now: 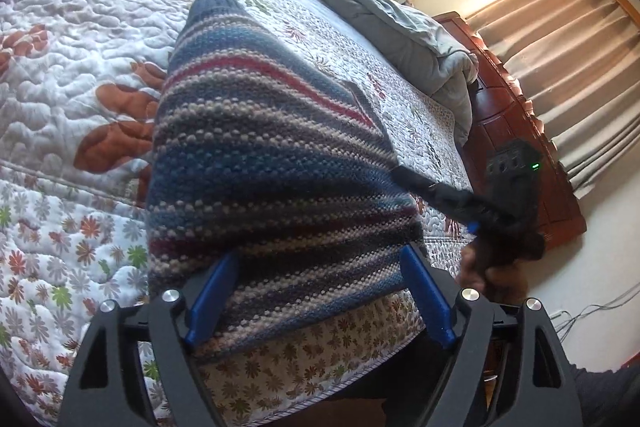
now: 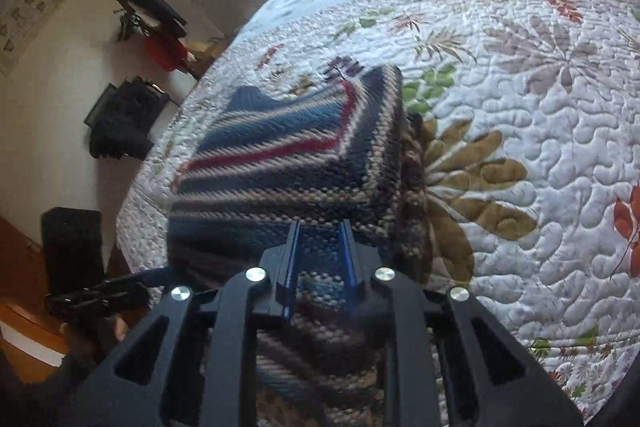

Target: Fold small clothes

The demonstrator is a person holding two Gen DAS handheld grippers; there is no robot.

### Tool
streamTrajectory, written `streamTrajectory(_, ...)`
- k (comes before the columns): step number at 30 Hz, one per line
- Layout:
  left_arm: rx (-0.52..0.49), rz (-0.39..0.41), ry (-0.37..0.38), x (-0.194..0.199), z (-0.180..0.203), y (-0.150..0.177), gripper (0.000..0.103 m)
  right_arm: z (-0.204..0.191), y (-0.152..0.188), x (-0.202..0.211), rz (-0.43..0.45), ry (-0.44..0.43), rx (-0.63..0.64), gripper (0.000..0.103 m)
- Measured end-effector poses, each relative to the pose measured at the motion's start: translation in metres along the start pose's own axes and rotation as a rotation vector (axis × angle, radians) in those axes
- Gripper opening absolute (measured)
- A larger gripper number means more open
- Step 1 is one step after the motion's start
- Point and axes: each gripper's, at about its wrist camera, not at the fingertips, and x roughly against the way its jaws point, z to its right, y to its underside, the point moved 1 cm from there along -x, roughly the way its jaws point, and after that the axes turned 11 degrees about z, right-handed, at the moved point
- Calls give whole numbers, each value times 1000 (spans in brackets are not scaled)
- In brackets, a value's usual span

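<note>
One striped knit sweater [image 1: 272, 155] lies on the flowered quilt [image 1: 60, 75] of the bed, near its edge, and its thick wool looks soft, floppy and rather light, so I think it should be taken at the hem or a corner. The left gripper [image 1: 320, 295] has its jaws wide around the near edge, while the right gripper [image 2: 318, 251] has its jaws narrow; whether they pinch cloth, I cannot tell. I count one garment, two grippers.
</note>
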Motion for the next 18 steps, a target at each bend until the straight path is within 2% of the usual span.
streamTrajectory(2, 25, -2, 4, -2, -2, 0, 83, 10, 1, 3, 15, 17, -35, 10)
streamTrajectory(4, 34, 0, -4, -2, -3, -1, 83, 5, 1, 26, 53, -7, -58, 15)
streamTrajectory(7, 45, 4, -3, 0, -5, 1, 83, -11, 12, 57, 92, -53, -46, 16)
streamTrajectory(9, 37, 2, -10, -1, -6, 4, 83, -13, 29, 55, 50, -47, -37, 19)
streamTrajectory(12, 35, 0, -29, -2, -5, 7, 83, 4, 48, 34, -32, 9, -79, 18)
streamTrajectory(14, 42, -3, -52, 0, 0, 9, 83, 10, 52, 38, -18, 15, -113, 18)
streamTrajectory(16, 31, 1, -116, 8, 10, 12, 87, 0, 50, 56, 16, 22, -108, 33)
streamTrajectory(18, -17, 34, -155, 27, 31, 18, 93, -19, 52, 84, 67, 42, -69, 73)
